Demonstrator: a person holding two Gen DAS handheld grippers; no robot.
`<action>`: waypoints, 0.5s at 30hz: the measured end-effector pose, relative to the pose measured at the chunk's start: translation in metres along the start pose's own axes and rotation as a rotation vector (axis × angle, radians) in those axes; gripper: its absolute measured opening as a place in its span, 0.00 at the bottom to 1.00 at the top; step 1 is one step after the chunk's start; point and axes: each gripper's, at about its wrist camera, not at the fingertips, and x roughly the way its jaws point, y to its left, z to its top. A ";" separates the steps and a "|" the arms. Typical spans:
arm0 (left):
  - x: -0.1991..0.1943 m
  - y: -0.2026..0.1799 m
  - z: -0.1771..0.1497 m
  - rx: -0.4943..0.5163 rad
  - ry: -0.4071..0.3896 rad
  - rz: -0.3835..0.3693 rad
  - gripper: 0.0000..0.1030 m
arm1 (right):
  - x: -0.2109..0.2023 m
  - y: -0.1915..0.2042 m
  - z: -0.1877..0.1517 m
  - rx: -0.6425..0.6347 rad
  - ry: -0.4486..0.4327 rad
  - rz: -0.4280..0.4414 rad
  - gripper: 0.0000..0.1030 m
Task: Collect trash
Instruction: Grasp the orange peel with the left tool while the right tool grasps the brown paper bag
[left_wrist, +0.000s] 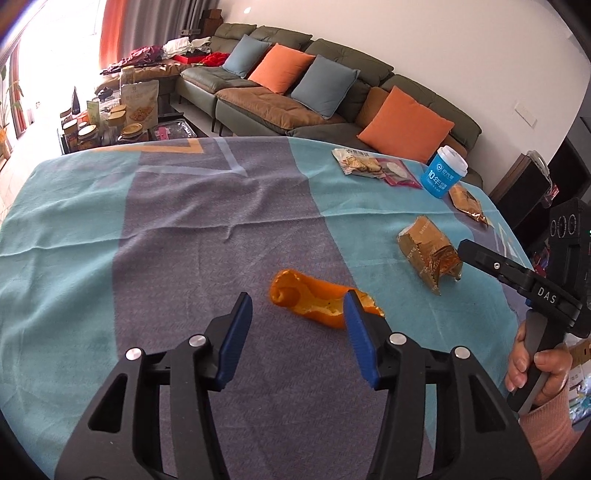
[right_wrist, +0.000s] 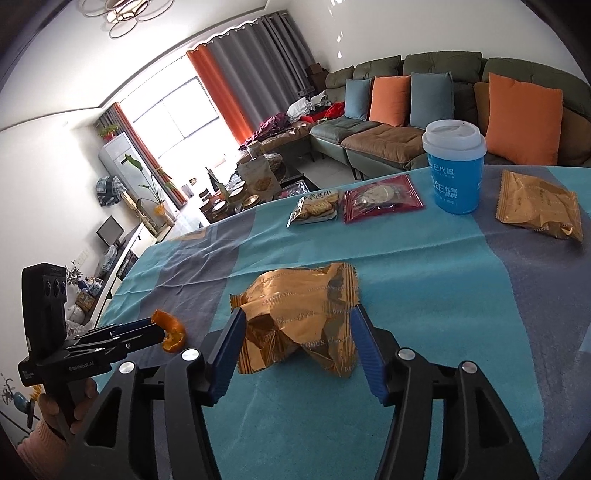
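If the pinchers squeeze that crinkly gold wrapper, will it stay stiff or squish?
The gold wrapper is creased and torn open, so it would probably squish and crumple between the open right gripper. It looks thin and empty, likely very light. Its shiny foil might slip.

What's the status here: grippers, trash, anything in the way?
Left gripper open, framing the orange peel. Right gripper open around the crumpled gold wrapper. Neither lifted yet. Nothing blocking; blue cup stands well behind.

table with teal-grey cloth (left_wrist: 184, 229) | on it: orange peel (left_wrist: 314, 299), two gold wrappers (right_wrist: 299, 317) (right_wrist: 535, 203), biscuit packet (right_wrist: 316, 208), red packet (right_wrist: 382, 197), blue cup (right_wrist: 456, 173)
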 end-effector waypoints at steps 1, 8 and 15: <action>0.002 -0.001 0.002 -0.001 0.007 -0.012 0.48 | 0.003 0.000 0.001 0.009 0.009 0.005 0.57; 0.015 -0.004 0.004 0.003 0.043 -0.045 0.28 | 0.011 -0.003 -0.001 0.029 0.040 0.025 0.41; 0.013 -0.010 0.002 0.023 0.033 -0.030 0.20 | 0.004 0.000 -0.001 0.003 0.023 0.037 0.25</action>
